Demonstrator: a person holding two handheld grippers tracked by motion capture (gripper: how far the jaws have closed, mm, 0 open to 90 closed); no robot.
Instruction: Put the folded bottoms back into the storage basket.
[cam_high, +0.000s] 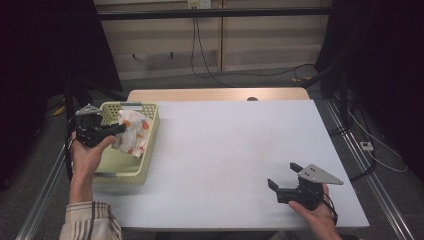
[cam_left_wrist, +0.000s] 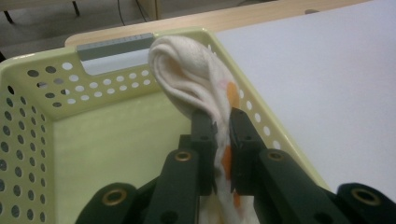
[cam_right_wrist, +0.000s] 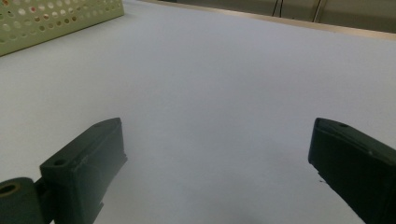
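Observation:
A white cloth with orange spots hangs over the pale green perforated basket at the table's left side. My left gripper is shut on this cloth, holding it above the basket's inside. In the left gripper view the cloth is pinched between the two black jaws and rises in a fold against the basket's wall. My right gripper rests low over the white table near the front right, open, with nothing between its jaws. The right gripper view has its wide-apart fingers over bare table.
The white table top stretches between the two hands. A wooden strip runs along the table's far edge. Cables trail on the floor behind. The basket corner appears at the upper left of the right gripper view.

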